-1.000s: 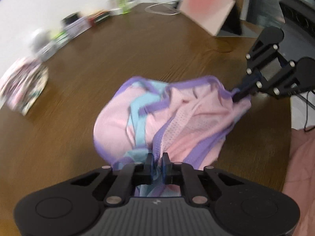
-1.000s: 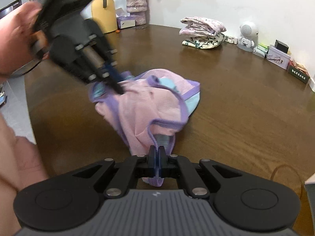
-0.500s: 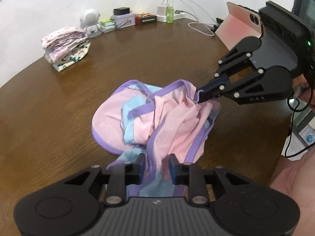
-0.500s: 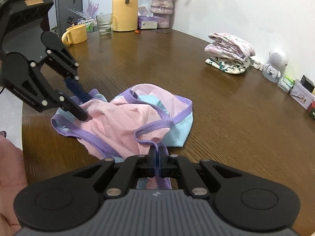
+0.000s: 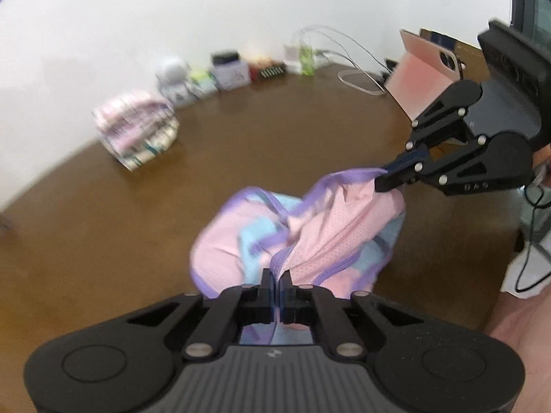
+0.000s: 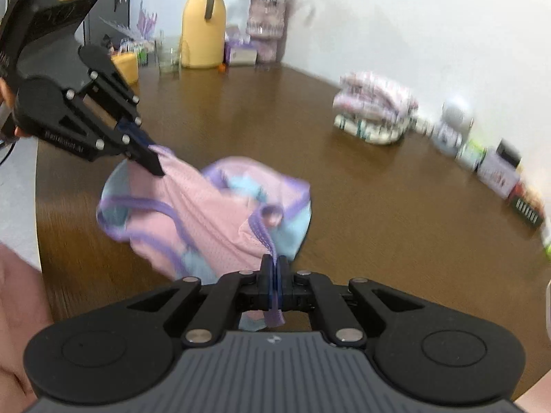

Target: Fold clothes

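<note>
A pink mesh garment (image 5: 330, 234) with purple trim and light blue panels hangs bunched between my two grippers above the brown table (image 5: 103, 247). My left gripper (image 5: 276, 277) is shut on its purple-edged near part. My right gripper (image 6: 273, 263) is shut on a purple strap of the same garment (image 6: 206, 206). In the left wrist view the right gripper (image 5: 382, 179) pinches the garment's far edge. In the right wrist view the left gripper (image 6: 151, 163) grips the garment's left end.
A stack of folded patterned clothes (image 5: 136, 134) (image 6: 373, 117) lies at the table's far side near the wall. Small boxes, a white figurine (image 5: 174, 77) and cables line the wall. A pink phone (image 5: 423, 69) stands far right. A yellow jug (image 6: 203, 31), a vase and cups stand at the back.
The left gripper, open half a second ago, has shut on the garment. Both grippers have lifted and pulled the garment up off the table; the views are blurred with motion.
</note>
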Demonstrator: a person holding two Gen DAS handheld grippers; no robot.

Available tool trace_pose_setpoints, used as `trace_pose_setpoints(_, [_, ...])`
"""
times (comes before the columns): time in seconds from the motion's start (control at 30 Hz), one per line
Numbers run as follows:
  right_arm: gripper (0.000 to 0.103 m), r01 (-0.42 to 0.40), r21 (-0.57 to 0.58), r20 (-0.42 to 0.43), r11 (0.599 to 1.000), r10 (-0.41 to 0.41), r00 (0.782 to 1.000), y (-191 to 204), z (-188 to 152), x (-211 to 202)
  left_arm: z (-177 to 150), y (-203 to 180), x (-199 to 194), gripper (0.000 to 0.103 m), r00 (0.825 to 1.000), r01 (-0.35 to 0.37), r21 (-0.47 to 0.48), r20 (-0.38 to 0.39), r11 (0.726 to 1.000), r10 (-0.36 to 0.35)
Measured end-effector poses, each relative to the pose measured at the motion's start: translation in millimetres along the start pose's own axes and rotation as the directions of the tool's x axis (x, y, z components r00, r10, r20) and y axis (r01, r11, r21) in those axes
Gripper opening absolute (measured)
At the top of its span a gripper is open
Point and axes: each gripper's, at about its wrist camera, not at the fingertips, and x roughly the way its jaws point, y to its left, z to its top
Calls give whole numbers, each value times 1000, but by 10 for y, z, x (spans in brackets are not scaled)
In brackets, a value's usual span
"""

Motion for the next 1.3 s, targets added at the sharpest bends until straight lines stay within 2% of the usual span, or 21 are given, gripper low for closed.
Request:
trace_pose_setpoints(0.13, [1,65,-64,85,996,-59,995,-14,377,-206,227,20,-347,1,987,-132,9,91,991,130])
trace_pose_setpoints(0.2, [1,115,-89,152,989,-101,983,-55,676,-379,354,34,-537,1,970,-200,9,140,980,197])
trace_pose_setpoints(0.23, [1,141,-99,187,985,-120,975,-76,830,-470,470,55,-699,1,955,-243,6,179,970,238])
trace_pose_setpoints(0.3, [1,191,-103,274,976,-157,949,-131,1194,-727,702,92,-1028,1,913,-327,-6,256,945,318])
trace_pose_setpoints(0.33, [1,210,-100,315,972,-170,934,-151,1360,-862,819,90,-1214,1,886,-369,-14,297,929,356])
trace_pose_setpoints(0.43, [1,272,-83,432,959,-211,877,-176,1816,-1279,1112,33,-1739,1,799,-466,-49,405,884,444])
trace_pose_setpoints(0.47, [1,289,-75,466,954,-223,856,-171,1944,-1412,1191,-3,-1924,1,765,-491,-67,443,869,467])
trace_pose_setpoints(0.57, [1,320,-60,553,946,-235,799,-79,2155,-1781,1315,-138,-2358,1,685,-543,-97,523,834,507])
trace_pose_setpoints(0.67, [1,340,-60,616,939,-233,753,23,2251,-2068,1360,-264,-2655,1,630,-586,-101,567,804,531])
trace_pose_setpoints(0.8, [1,347,-56,667,936,-224,711,71,2412,-2315,1472,-231,-2860,1,589,-606,-134,586,784,556])
trace_pose_setpoints(0.87, [1,337,-59,670,940,-213,711,25,2560,-2285,1533,-194,-2940,1,572,-613,-152,591,775,569])
trace_pose_setpoints(0.93, [1,326,-56,651,944,-213,728,-64,2766,-2112,1625,6,-2839,1,585,-603,-179,564,777,583])
trace_pose_setpoints(1.1, [1,251,-24,525,968,-201,827,-464,3453,-1055,1813,844,-2207,1,633,-567,-302,435,766,640])
trace_pose_setpoints(1.13, [1,239,-16,501,971,-198,842,-538,3589,-846,1832,1035,-2077,1,634,-562,-334,413,757,653])
trace_pose_setpoints(1.17, [1,242,-11,495,970,-205,844,-565,3712,-652,1854,1215,-1952,1,634,-558,-364,394,746,666])
trace_pose_setpoints(1.2, [1,245,-5,489,969,-212,846,-592,3836,-458,1890,1355,-1855,1,621,-564,-384,387,732,682])
trace_pose_setpoints(1.23, [1,249,1,483,969,-218,848,-619,3959,-264,1934,1472,-1811,1,598,-576,-399,389,713,701])
trace_pose_setpoints(1.27, [1,253,7,480,968,-225,848,-640,4082,-90,1979,1574,-1793,1,573,-588,-413,393,695,719])
trace_pose_setpoints(1.3, [1,260,17,498,965,-234,835,-626,4207,-46,2025,1629,-1867,1,541,-602,-423,408,677,736])
